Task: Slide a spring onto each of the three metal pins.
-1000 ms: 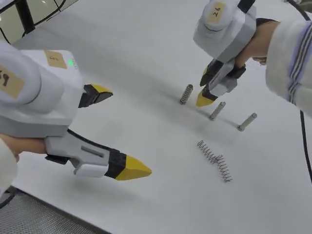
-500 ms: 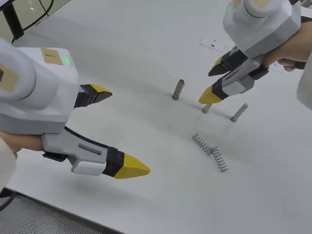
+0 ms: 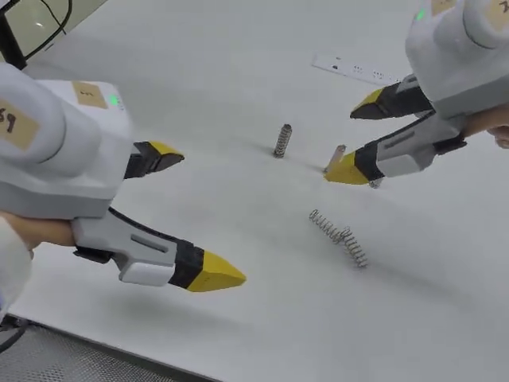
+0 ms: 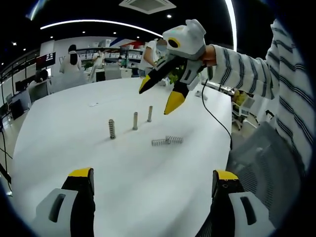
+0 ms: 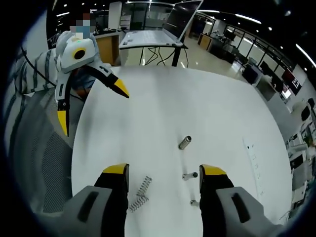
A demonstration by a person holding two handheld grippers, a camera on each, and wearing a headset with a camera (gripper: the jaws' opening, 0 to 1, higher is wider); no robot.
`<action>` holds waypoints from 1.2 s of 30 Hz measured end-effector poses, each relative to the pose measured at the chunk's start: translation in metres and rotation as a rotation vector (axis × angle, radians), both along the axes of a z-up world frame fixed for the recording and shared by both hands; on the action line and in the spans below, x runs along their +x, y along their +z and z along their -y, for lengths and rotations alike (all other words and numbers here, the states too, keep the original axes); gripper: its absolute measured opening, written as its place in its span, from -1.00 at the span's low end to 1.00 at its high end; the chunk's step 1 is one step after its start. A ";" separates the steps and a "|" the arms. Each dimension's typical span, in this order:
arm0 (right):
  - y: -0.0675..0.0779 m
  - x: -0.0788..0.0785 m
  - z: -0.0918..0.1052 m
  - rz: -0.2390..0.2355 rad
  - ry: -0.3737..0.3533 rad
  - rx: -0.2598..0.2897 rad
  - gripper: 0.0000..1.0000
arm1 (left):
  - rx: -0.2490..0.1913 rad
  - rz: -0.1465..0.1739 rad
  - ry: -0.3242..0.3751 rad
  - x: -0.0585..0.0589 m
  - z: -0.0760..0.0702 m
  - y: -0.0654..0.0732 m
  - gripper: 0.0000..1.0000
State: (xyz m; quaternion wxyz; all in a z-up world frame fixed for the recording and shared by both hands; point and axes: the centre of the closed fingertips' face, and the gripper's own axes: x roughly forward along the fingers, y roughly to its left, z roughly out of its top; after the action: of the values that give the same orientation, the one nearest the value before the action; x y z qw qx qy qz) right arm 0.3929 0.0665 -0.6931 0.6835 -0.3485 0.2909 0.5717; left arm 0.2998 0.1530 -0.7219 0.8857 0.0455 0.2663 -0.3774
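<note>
The jaws of your left gripper (image 3: 191, 213) stand wide apart with nothing between them. You hold it over the near-left part of the white desk (image 3: 238, 64), well apart from the pins.

The jaws of your right gripper (image 3: 355, 139) are spread wide too, and they grip nothing. In the head view its lower yellow tip sits just in front of the middle pin (image 3: 336, 156) and covers most of the far pin (image 3: 375, 183). You cannot tell from these views whether that tip touches either one. In the left gripper view your right gripper appears raised above the row of pins.

The three pins stand upright in a short row on the desk. The end pin (image 3: 285, 128) already carries a spring (image 3: 281, 145) down its length, while the middle pin and the far pin are bare.

The two loose springs (image 3: 340, 236) lie flat on the desk, touching end to end. They are just beside the row, on your side of the bare pins, and neither gripper touches them.
</note>
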 end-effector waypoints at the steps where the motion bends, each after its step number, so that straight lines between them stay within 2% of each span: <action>1: 0.000 0.001 0.001 0.002 -0.002 0.004 0.14 | 0.000 -0.001 -0.002 0.000 0.000 0.000 0.92; 6: 0.003 -0.006 0.008 -0.010 -0.042 0.041 0.15 | 0.008 -0.007 -0.011 -0.001 0.000 0.000 0.92; 14: 0.000 -0.019 0.021 -0.006 -0.093 0.101 0.36 | 0.034 -0.022 -0.021 -0.001 -0.006 -0.002 0.92; 25: -0.007 -0.027 0.045 -0.049 -0.263 0.225 0.55 | 0.043 -0.040 -0.008 0.000 -0.014 -0.006 0.91; 30: -0.012 -0.028 0.058 -0.051 -0.363 0.289 0.59 | 0.022 -0.048 0.013 0.002 -0.022 -0.007 0.91; 32: -0.014 -0.030 0.063 -0.055 -0.378 0.294 0.61 | 0.025 -0.047 0.017 0.002 -0.024 -0.007 0.91; 36: -0.021 -0.036 0.076 -0.078 -0.434 0.314 0.59 | -0.006 -0.051 0.035 0.004 -0.027 -0.010 0.90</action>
State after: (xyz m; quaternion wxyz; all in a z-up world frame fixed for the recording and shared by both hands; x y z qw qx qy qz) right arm 0.3571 -0.0097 -0.7137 0.8239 -0.1458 0.2926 0.4629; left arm 0.3037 0.1797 -0.7320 0.8854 0.0284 0.2884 -0.3635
